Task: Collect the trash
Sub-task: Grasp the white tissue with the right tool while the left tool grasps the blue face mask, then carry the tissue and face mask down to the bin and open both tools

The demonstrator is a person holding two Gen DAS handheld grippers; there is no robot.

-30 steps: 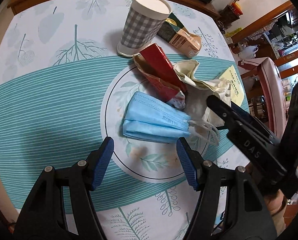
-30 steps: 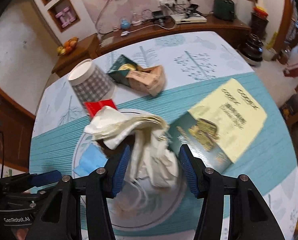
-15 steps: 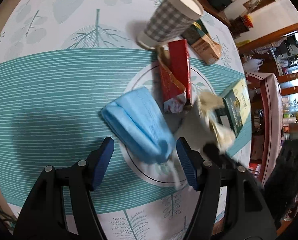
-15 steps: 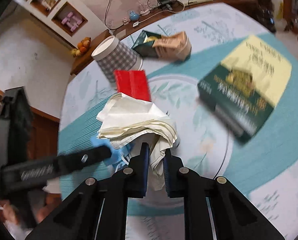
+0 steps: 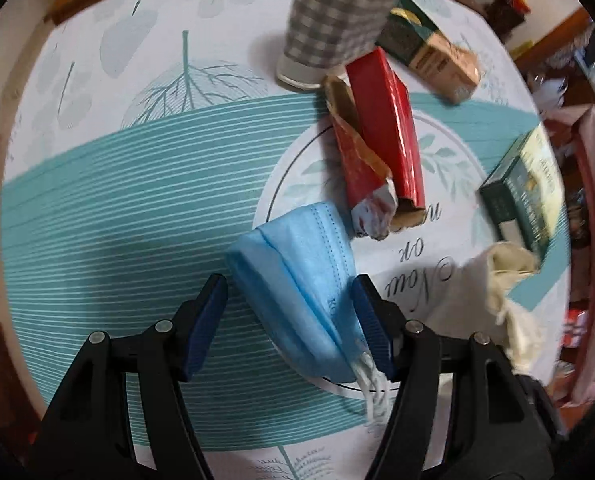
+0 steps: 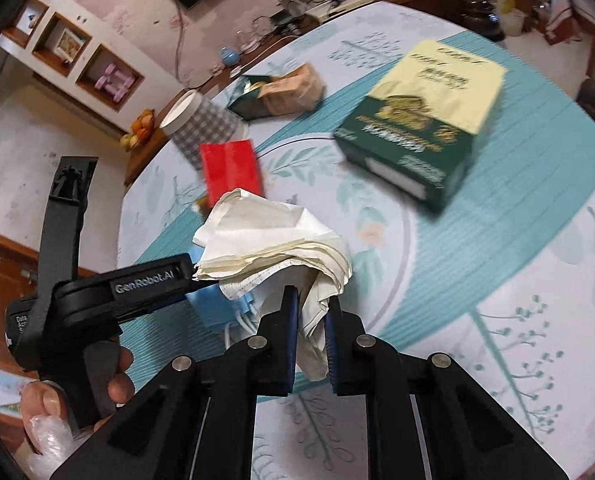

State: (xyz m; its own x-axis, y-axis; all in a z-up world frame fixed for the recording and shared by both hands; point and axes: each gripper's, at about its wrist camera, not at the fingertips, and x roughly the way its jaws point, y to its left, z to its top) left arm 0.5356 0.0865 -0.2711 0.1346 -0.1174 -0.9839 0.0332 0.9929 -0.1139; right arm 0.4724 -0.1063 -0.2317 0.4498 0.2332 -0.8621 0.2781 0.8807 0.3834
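Note:
A folded blue face mask (image 5: 297,280) lies on the tablecloth between the fingers of my left gripper (image 5: 289,296), which points straight down and is open around it. My right gripper (image 6: 311,312) is shut on a crumpled cream paper napkin (image 6: 273,240), held just above the cloth. The same wad shows at the right edge of the left wrist view (image 5: 509,280). A torn red wrapper (image 5: 381,136) lies beyond the mask, near a checked paper cup (image 5: 333,20). In the right wrist view the mask (image 6: 213,308) peeks out beneath the napkin.
A green and yellow box (image 6: 425,120) lies on the round table's teal and white cloth (image 5: 117,220). A green and brown carton (image 6: 281,92) lies behind the cup (image 6: 201,128). A hand (image 6: 57,396) holds the left tool's black handle. Wooden furniture surrounds the table.
My right gripper has shut on the napkin and drawn it off the pile, to the right. The left gripper has come down, so the mask now lies between its fingers.

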